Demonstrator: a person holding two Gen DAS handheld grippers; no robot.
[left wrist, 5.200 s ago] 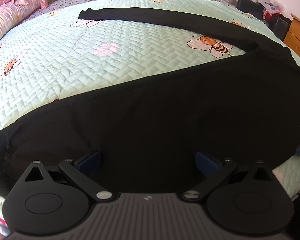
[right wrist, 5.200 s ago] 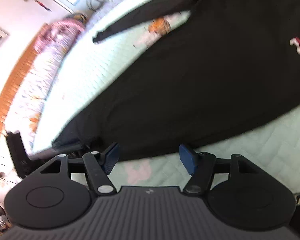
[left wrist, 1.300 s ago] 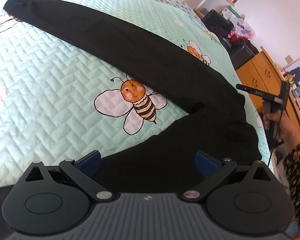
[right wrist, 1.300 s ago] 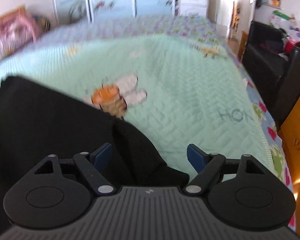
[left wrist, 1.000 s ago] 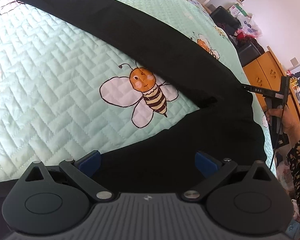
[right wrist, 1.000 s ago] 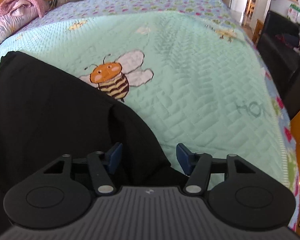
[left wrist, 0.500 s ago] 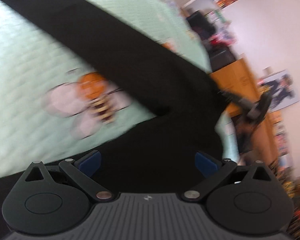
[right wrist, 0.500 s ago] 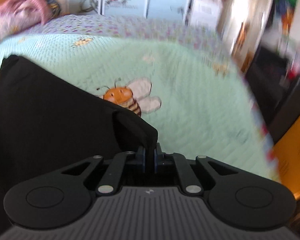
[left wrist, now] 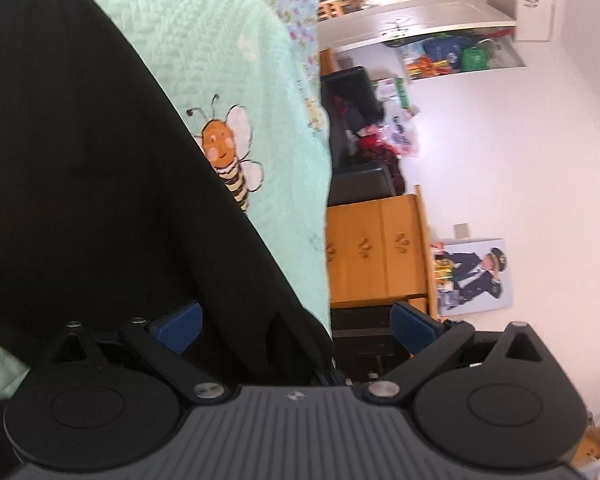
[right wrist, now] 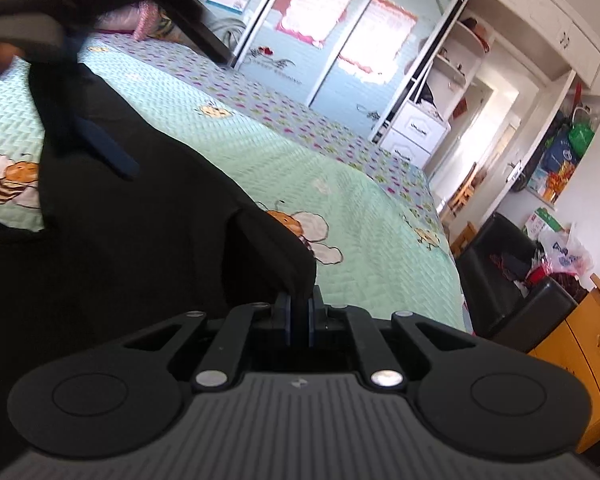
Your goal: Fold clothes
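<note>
Nearest the right camera, the right gripper [right wrist: 299,318] is clenched on a fold of the black garment [right wrist: 140,240]. The left gripper [left wrist: 296,322] is spread wide, garment edge between its pads. Beyond lies the bee quilt [right wrist: 360,216].

The left gripper [left wrist: 296,324] stands with jaws wide apart over the black garment [left wrist: 100,168], whose edge lies between them. At two o'clock, the bee-print quilt [left wrist: 220,40]; at three, a wooden cabinet [left wrist: 376,248].
</note>
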